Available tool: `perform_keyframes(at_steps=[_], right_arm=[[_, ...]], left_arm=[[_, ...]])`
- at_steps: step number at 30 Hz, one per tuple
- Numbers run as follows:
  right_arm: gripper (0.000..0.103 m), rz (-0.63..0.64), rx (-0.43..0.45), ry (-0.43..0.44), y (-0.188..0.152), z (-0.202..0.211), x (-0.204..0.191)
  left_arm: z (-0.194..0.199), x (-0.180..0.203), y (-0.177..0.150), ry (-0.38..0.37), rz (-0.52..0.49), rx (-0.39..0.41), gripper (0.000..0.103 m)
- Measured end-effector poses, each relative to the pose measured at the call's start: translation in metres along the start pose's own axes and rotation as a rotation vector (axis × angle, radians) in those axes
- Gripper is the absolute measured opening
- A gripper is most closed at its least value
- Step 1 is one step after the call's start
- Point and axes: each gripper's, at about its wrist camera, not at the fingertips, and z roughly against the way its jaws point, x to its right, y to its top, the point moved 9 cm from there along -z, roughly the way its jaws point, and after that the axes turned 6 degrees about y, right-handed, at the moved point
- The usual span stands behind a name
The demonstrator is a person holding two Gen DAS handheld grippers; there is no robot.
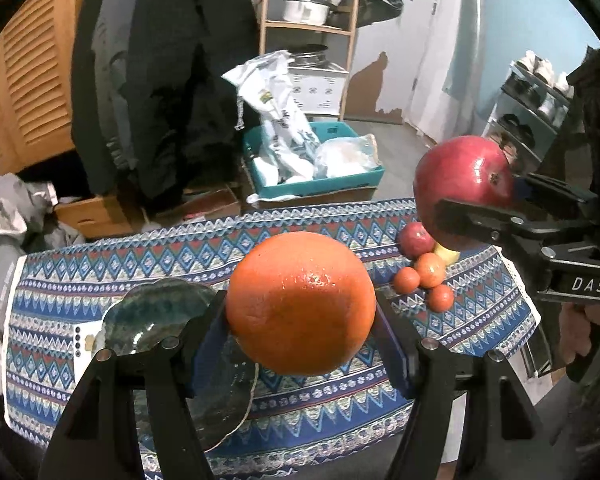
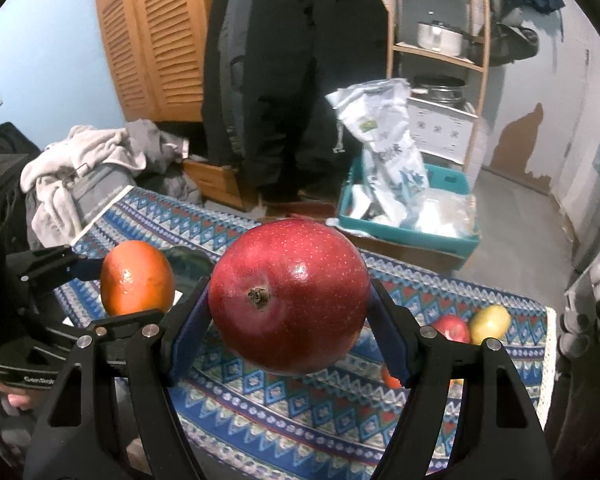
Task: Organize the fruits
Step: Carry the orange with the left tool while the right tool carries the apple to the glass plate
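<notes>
Fruits are up off the patterned tablecloth (image 1: 140, 264): one orange (image 1: 300, 304) is clamped between the left gripper's (image 1: 300, 336) blue pads, one red pomegranate (image 2: 288, 296) between the right gripper's (image 2: 288, 336). Below and left of the left gripper lies one dark glass plate (image 1: 156, 316). Beyond it to the right sit five fruits on the cloth: three small oranges (image 1: 430, 270), one red apple (image 1: 414, 238), one yellow fruit (image 1: 448, 254).
</notes>
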Motion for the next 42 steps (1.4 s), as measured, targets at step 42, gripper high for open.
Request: perform_keyframes(at_steps=[42], right_arm=[[0.075, 0.045, -0.246, 0.228, -0.006, -0.179, -0.122]], left_arm=[[-0.052, -0.176, -0.085, 0.153, 0.303, -0.219, 0.07]])
